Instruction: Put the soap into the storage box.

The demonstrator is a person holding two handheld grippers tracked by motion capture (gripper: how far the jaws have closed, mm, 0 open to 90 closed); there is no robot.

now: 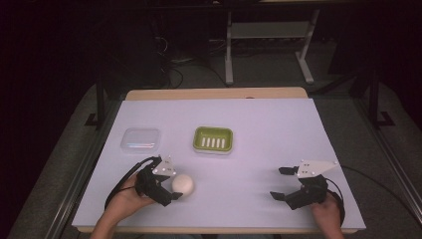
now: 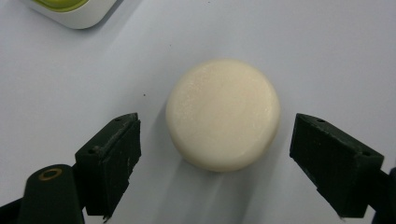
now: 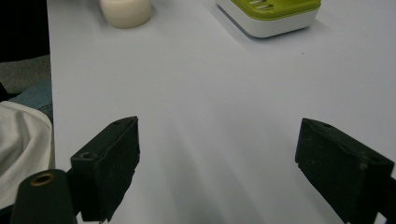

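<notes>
A round cream soap bar (image 1: pixel 183 184) lies flat on the white table (image 1: pixel 259 124) at the front left. My left gripper (image 1: pixel 173 185) is open, its jaws standing either side of the soap with gaps on both sides. In the left gripper view the soap (image 2: pixel 223 114) lies just ahead of and between the black pads (image 2: pixel 114 158), with the left gripper (image 2: pixel 217 135) untouching. A green soap dish with a white base (image 1: pixel 213 139) sits mid-table. My right gripper (image 1: pixel 280 182) is open at the front right, with bare table between its jaws (image 3: pixel 219 135).
A clear plastic lid (image 1: pixel 141 139) lies left of the dish. The right gripper view shows the soap (image 3: pixel 125 11) and the dish (image 3: pixel 271 14) far ahead, and a white sleeve (image 3: pixel 21 149) at the left. A wooden table edge (image 1: pixel 214 93) runs along the back.
</notes>
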